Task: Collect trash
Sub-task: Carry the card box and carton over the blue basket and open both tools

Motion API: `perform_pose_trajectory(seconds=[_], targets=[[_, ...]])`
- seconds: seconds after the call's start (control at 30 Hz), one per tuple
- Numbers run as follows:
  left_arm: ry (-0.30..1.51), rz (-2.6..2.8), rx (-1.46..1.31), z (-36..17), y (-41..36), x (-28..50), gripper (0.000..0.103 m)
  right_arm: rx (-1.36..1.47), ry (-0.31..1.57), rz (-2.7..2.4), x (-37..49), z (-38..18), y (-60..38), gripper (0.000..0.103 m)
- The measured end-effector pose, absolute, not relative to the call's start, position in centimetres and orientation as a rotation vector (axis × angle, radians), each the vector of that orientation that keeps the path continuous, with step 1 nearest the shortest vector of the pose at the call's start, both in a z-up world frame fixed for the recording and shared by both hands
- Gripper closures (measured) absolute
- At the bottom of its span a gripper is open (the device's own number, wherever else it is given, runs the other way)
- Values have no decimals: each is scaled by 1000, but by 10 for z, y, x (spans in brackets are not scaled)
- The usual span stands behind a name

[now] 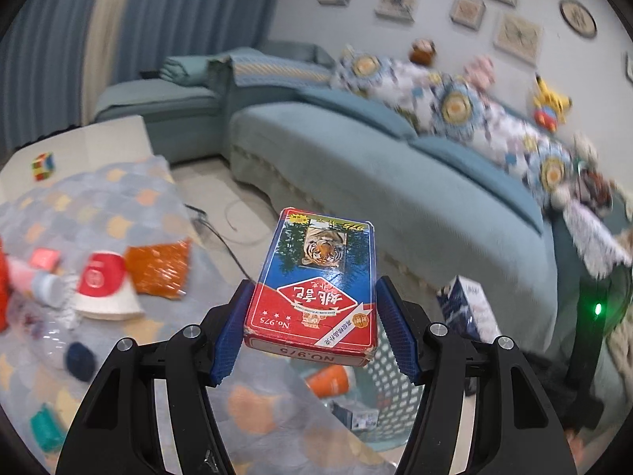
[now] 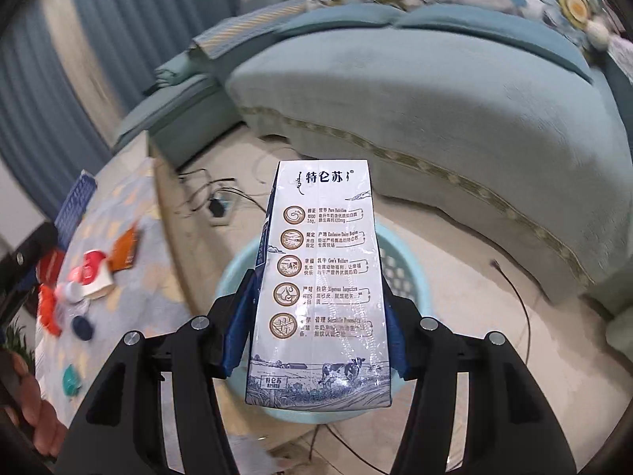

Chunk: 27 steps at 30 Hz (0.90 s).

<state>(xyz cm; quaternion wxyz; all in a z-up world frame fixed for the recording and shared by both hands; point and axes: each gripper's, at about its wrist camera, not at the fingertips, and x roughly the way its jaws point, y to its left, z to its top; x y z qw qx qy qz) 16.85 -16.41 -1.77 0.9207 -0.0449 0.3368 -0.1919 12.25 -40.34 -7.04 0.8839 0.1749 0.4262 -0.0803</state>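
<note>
1. Lying at the left of the left wrist view, a patterned table cover still carries uncollected litter: a red and white paper cup on its side, an orange wrapper just beside it, a dark blue cap lower down, and a teal cap at the lower left edge.
2. At the centre of that view, the left gripper has its jaws clamped on a red and blue playing-card box, one blue pad against each long side.
3. Below and right of the box, a pale blue perforated basket sits on the floor. An orange cup and a small carton already lie inside, so some trash is collected.
4. At the centre of the right wrist view, the right gripper grips a white and blue milk carton. The carton hangs directly above the basket.
5. Judging by this, the task is partway along: two items are held near the basket, not yet dropped, and several remain on the table.
</note>
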Motion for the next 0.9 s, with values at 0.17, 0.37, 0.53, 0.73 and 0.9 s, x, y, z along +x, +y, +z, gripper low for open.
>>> perform_pose_trajectory(seconds=[0.17, 0.37, 0.53, 0.73, 0.9], targets=[[801, -434, 3, -55, -194, 180, 42, 410, 985, -208, 132, -105, -413, 50], [890, -448, 65, -86, -204, 188, 43, 427, 1041, -197, 131, -128, -411, 49], [896, -468, 52, -90, -197, 186, 37, 428, 1050, -178, 136, -129, -408, 48], [867, -478, 24, -79, -186, 180, 32, 412, 1023, -158, 135, -117, -403, 42], [832, -492, -27, -63, -168, 173, 31, 400, 1018, -141, 133, -108, -390, 42]])
